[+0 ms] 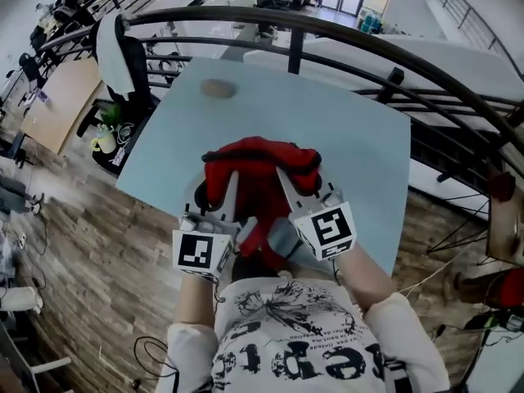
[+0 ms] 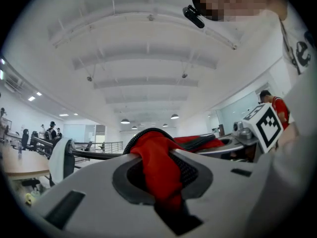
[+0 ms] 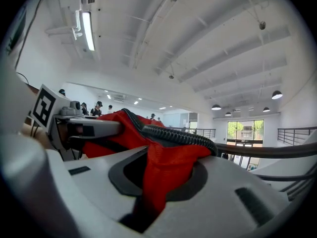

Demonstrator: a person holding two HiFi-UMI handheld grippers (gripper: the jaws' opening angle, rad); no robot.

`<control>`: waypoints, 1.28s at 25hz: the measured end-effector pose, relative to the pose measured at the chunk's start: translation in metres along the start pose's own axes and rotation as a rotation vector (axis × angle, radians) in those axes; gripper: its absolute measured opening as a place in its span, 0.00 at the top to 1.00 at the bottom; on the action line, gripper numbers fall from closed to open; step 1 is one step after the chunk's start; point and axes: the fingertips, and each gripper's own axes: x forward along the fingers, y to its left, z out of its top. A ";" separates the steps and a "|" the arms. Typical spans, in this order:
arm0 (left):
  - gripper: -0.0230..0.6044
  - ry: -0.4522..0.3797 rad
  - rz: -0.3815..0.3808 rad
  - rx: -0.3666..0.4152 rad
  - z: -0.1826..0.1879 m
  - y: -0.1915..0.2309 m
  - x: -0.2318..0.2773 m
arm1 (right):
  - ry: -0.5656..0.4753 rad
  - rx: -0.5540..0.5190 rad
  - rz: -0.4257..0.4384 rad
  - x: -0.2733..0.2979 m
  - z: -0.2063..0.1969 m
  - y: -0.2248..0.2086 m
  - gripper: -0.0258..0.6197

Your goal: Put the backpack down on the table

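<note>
A red backpack (image 1: 260, 164) with black trim hangs over the near half of the pale blue table (image 1: 344, 129). Whether it touches the tabletop I cannot tell. My left gripper (image 1: 219, 188) is shut on its left side and my right gripper (image 1: 292, 182) on its right side, both reaching away from me. In the left gripper view, red fabric (image 2: 159, 167) and a black ribbed edge are pinched in the left gripper (image 2: 159, 185). In the right gripper view, bunched red fabric (image 3: 168, 167) fills the right gripper (image 3: 159, 185). The backpack's underside is hidden.
A small brownish patch (image 1: 218, 88) lies at the table's far left. A black curved railing (image 1: 385, 43) runs behind and to the right of the table. A chair draped in white (image 1: 115, 51) stands at the far left. Wooden floor (image 1: 90, 244) lies left of me.
</note>
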 end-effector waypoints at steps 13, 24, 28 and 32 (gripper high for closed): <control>0.86 -0.017 -0.327 -0.043 -0.031 0.045 0.193 | 0.061 0.024 -0.312 0.102 -0.012 -0.136 0.88; 0.86 -0.043 -0.453 -0.076 -0.047 0.052 0.314 | 0.075 0.079 -0.493 0.151 -0.031 -0.236 0.88; 0.86 -0.062 -0.493 -0.082 -0.046 0.048 0.334 | 0.066 0.058 -0.507 0.156 -0.028 -0.255 0.88; 0.86 -0.028 -0.528 -0.083 -0.070 0.042 0.341 | 0.086 0.093 -0.518 0.155 -0.050 -0.260 0.88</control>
